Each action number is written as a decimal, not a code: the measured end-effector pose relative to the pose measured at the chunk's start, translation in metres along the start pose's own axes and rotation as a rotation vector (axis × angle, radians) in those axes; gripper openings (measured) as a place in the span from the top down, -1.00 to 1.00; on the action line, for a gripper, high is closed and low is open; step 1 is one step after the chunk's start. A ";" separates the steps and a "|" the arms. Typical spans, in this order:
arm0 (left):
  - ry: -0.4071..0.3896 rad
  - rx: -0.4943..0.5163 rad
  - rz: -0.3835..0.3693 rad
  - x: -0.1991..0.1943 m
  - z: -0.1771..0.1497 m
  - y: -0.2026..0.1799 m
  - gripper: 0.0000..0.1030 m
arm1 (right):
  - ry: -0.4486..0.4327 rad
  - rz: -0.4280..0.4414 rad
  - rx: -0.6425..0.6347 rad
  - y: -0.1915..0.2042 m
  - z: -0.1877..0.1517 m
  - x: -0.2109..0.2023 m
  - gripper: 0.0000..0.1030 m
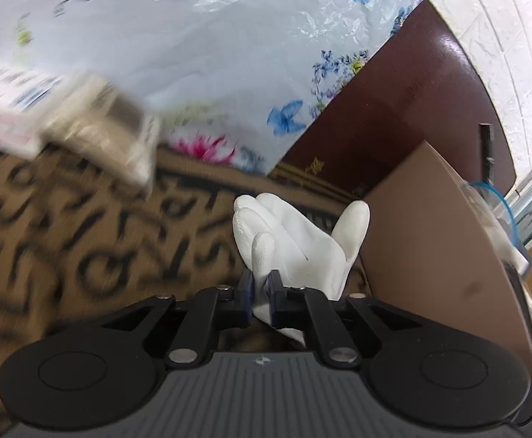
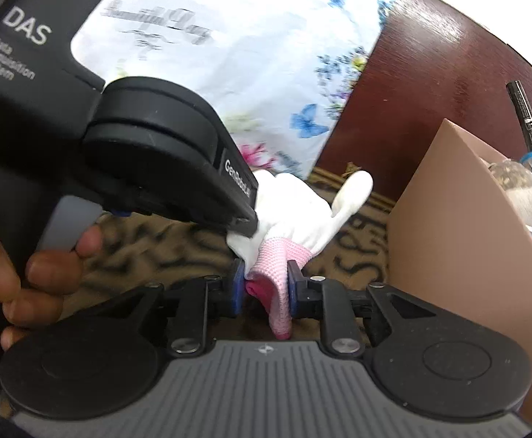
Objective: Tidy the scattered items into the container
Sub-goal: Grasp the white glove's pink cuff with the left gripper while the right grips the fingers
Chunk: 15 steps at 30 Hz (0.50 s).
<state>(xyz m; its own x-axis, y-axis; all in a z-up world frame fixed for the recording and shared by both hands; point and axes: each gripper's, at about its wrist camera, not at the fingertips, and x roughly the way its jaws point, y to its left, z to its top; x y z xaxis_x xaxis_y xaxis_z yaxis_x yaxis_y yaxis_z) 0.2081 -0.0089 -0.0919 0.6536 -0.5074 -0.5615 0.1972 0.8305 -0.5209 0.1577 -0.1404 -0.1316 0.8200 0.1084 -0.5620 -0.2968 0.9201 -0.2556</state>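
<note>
Glove [image 1: 302, 233]: 1, pinched by 2 closed claws, left [image 1: 261, 294], right [image 2: 264, 288]; 1 cardboard box [image 2: 459, 241] beside.

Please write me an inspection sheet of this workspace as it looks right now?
Surface: brown letter-patterned mat, blurred.
Job's things: white fabric glove with pink knitted cuff; tan cardboard box at right, bagged contents inside.
Clutter: floral butterfly plastic sheet; blurred white printed carton; black marker pen.
Grippers: left claw pinches a glove finger; right claw pinches the cuff.
Cables: thin blue loop, nature unclear.
Surroundings: dark brown wooden panel.
</note>
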 end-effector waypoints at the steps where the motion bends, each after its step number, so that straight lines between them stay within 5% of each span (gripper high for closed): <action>1: 0.013 -0.015 -0.010 -0.008 -0.005 0.001 0.49 | -0.001 0.019 -0.010 0.005 -0.004 -0.013 0.60; 4: 0.035 -0.048 -0.049 -0.037 -0.024 0.000 0.01 | -0.003 0.075 -0.042 0.013 -0.019 -0.041 0.61; 10: 0.084 -0.029 -0.071 -0.079 -0.071 -0.020 -0.33 | 0.000 0.152 -0.054 0.018 -0.052 -0.092 0.61; 15: 0.096 0.035 -0.053 -0.090 -0.098 -0.046 -0.17 | 0.008 0.204 -0.066 0.025 -0.075 -0.133 0.61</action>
<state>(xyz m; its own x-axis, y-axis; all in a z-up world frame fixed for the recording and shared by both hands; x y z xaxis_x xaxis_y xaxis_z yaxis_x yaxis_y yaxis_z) 0.0685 -0.0237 -0.0802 0.5686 -0.5695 -0.5935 0.2564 0.8083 -0.5300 0.0050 -0.1599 -0.1222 0.7359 0.2869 -0.6133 -0.4880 0.8527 -0.1866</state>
